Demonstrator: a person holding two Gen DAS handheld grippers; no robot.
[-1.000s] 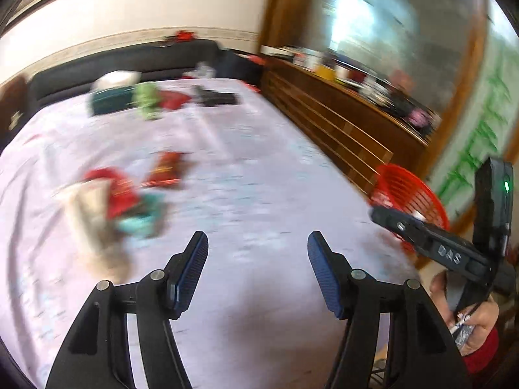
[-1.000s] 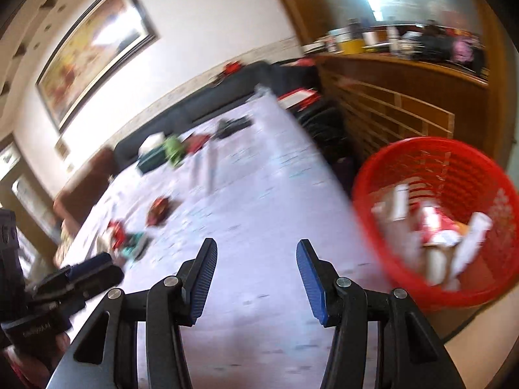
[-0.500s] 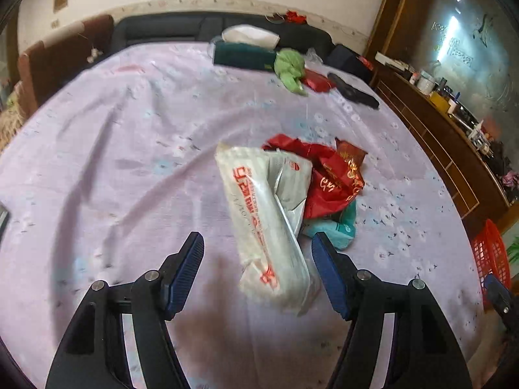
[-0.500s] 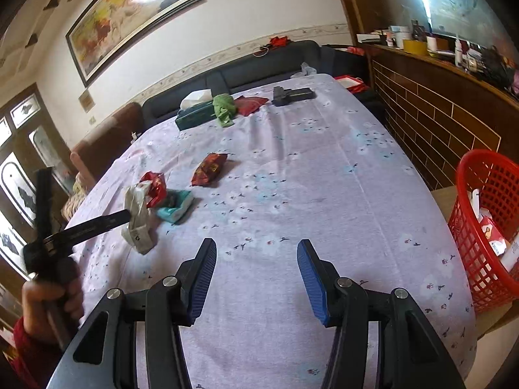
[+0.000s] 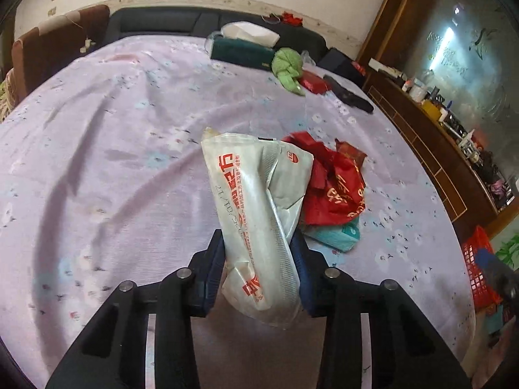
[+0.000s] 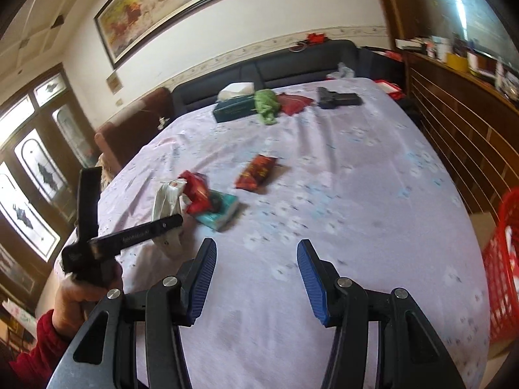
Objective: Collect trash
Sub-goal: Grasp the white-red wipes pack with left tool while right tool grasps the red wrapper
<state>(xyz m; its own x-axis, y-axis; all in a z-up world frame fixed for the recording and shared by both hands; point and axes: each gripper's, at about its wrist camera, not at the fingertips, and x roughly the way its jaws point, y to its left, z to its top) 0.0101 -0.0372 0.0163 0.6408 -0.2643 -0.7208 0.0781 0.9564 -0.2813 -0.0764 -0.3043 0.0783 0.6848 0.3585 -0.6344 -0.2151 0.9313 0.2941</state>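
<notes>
**Inspector A:** Starting at the left, we find the left gripper [image 5: 259, 259] with its jaws just drawn in around the lower part of the white wrapper [image 5: 259, 214]; both pads press its sides, so we record it as clamped on that wrapper. The wrapper lies on the lilac tablecloth [image 5: 113, 162], leaning against the red wrapper [image 5: 334, 188], with a teal packet [image 5: 337, 236] under that.

**Inspector B:** We judge the white wrapper to be light, soft, crinkly film, likely slippery. It will collapse rather than resist, so a hold across the bunched lower end, as now, seems soundest to us; a pinch at a loose edge could slip or tear.

**Inspector A:** Moving right, the right gripper [image 6: 256, 278] stands with its jaws apart and nothing between them, above bare cloth.

**Inspector B:** We note what each view adds. The left wrist view shows the pad contact closely, which the right cannot. The right wrist view shows the person's hand [image 6: 81, 295] bearing the left tool, and a brown-red snack wrapper [image 6: 256, 173] lying well apart from the pile. At far right, both views catch only an edge of the red basket [image 6: 502, 259]; its contents cannot be told.
</notes>
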